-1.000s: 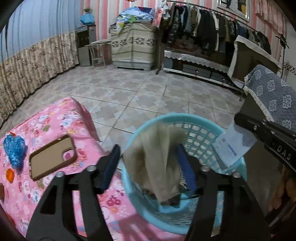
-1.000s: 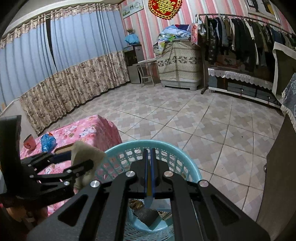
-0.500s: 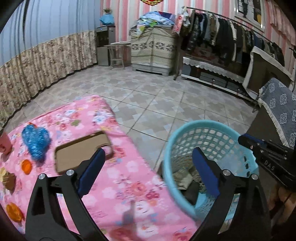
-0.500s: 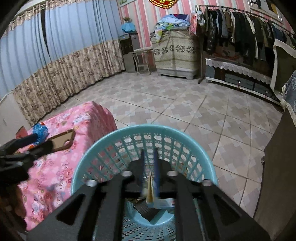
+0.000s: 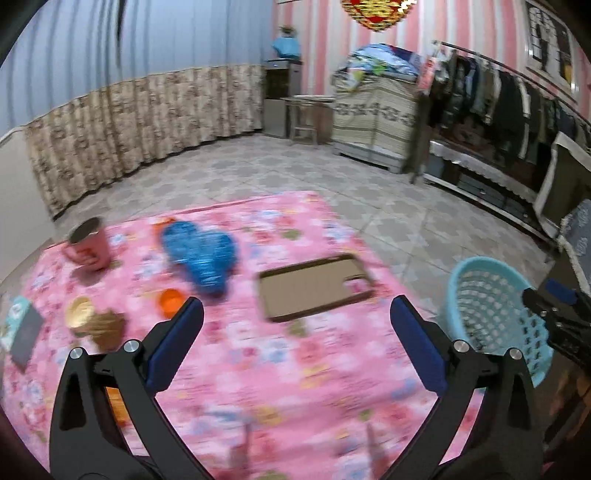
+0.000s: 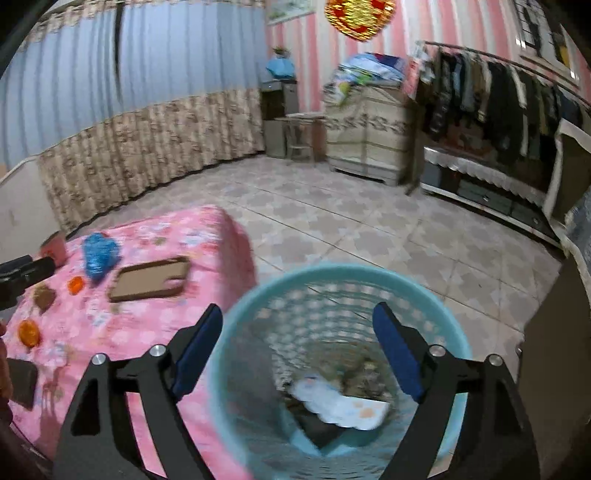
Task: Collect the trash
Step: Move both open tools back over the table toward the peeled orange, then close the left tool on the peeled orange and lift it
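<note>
Left gripper [image 5: 295, 317] hangs over the pink floral tablecloth [image 5: 258, 387], jaws spread wide after just opening further, nothing between the blue pads. Right gripper [image 6: 297, 325] sits above the teal basket [image 6: 436, 291], jaws also wide and just opened, nothing gripped; its tip shows at the right edge of the left wrist view.

Basket stands on the tiled floor just right of the table. Inside, at the bottom: a white paper piece with a scalloped edge [image 6: 340, 402] lying on darker scraps, too blurred to identify. No print readable on it.

On the cloth, near left: a dark flat card [image 5: 26, 334] touching a teal packet; any text too blurred to read. Beside it a gold crumpled wrapper [image 5: 92, 323]. An orange cap [image 5: 170, 301] sits near the left finger of the left gripper; a second orange piece [image 6: 28, 332] lies at the left of the right wrist view.

Mid table: a brown phone case [image 5: 314, 288], flat, camera cutout to the right, no logo legible. Left of it, a crumpled blue plastic bag [image 5: 203, 254]. Far left corner: a pink cup [image 5: 86, 243], upright.

Far: beige floral curtain, pink striped wall with a red-gold round ornament [image 5: 376, 13], characters unreadable; a rack of dark clothes at far right.
</note>
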A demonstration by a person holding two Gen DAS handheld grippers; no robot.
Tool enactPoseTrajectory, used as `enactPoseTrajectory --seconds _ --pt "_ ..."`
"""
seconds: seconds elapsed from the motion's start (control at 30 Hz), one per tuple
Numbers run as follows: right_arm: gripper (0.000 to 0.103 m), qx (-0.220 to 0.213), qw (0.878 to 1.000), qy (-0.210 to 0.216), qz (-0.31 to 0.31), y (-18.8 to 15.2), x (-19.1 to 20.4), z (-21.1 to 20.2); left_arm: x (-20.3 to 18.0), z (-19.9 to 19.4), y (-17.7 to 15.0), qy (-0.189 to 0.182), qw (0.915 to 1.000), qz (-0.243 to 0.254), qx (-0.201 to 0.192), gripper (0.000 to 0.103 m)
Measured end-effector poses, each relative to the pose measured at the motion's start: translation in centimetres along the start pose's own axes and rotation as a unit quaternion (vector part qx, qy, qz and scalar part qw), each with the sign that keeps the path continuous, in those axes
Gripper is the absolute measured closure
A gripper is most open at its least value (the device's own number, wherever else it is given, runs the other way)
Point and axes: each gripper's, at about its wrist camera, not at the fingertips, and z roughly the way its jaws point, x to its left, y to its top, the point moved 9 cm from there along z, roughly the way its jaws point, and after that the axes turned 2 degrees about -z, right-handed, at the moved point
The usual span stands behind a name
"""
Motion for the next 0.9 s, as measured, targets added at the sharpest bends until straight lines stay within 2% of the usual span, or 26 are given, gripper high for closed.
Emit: enactPoseTrajectory --seconds 0.03,0.23,0.47,0.63,0.8,0.9 --pt "0.014 -0.004 1.000 0.007 -0.004 0.2 1.2 -0.2 1.2 -0.3 -0.1 0.009 1.0000 -0.001 -0.001 0.005" --pt "0.014 -0.004 0.998 0.048 -0.027 0.6 8.5 0.4 9.2 -1.7 -1.2 0.067 0.9976 -0.018 0.007 0.005" --pt "0.014 0.013 0.997 0.063 -0.045 -1.1 14.4 1.8 16.5 -0.6 -5.9 0.109 0.9905 -0.072 0.042 0.005" --pt "0.014 0.031 0.995 0.070 -0.064 -2.5 17.0 2.7 18.6 1.2 -9.5 0.112 0.9852 -0.100 0.082 0.005" --pt "0.014 0.037 0.993 0.073 -0.083 -3.2 18.3 3.0 18.7 2.9 -11.3 0.101 0.9810 -0.118 0.116 0.006" --pt "0.014 0.046 0.993 0.077 -0.081 -3.6 18.4 3.4 18.8 3.6 -11.4 0.093 0.9806 -0.125 0.119 0.015"
